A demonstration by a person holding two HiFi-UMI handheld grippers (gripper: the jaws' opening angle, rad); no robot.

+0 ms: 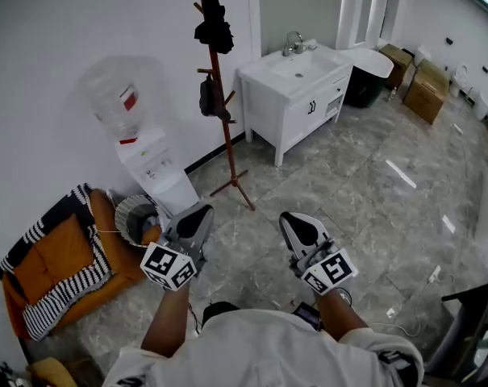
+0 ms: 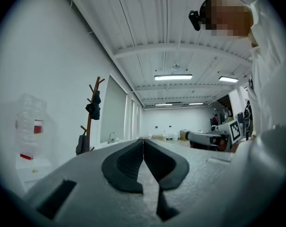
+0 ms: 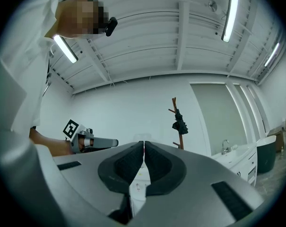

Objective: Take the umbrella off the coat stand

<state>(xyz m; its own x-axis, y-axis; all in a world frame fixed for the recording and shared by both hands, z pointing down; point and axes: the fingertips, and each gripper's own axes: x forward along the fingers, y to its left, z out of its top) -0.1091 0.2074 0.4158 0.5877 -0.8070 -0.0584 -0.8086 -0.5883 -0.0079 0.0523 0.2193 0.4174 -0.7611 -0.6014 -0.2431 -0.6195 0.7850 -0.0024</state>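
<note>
**Both hand-held grippers clenched and empty, held apart from the coat stand**

Head view, looking steeply down. The left hand-held gripper (image 1: 199,210) and the right hand-held gripper (image 1: 290,218) are held side by side in front of the person, over the grey tiled floor (image 1: 364,192). In each gripper view the two dark jaw pads meet along a closed seam, with nothing between them. Both hand-held grippers are therefore clenched and grasp nothing.

The reddish-brown coat stand (image 1: 225,135) stands upright on the floor, close to the white wall (image 1: 50,39) and well apart from both jaw tips. A black, bunched, folded item, apparently the umbrella (image 1: 214,24), hangs near the top of the pole. A second dark item (image 1: 210,97), pouch-like, hangs from a lower peg. Its nature cannot be told.

A water dispenser (image 1: 159,172) with an inverted bottle stands against the wall to the left of the stand. A white vanity cabinet (image 1: 296,95) with a basin stands to the right. An orange armchair (image 1: 62,256) with a striped throw sits at the lower left, and cardboard boxes (image 1: 425,87) lie at the far right.
</note>
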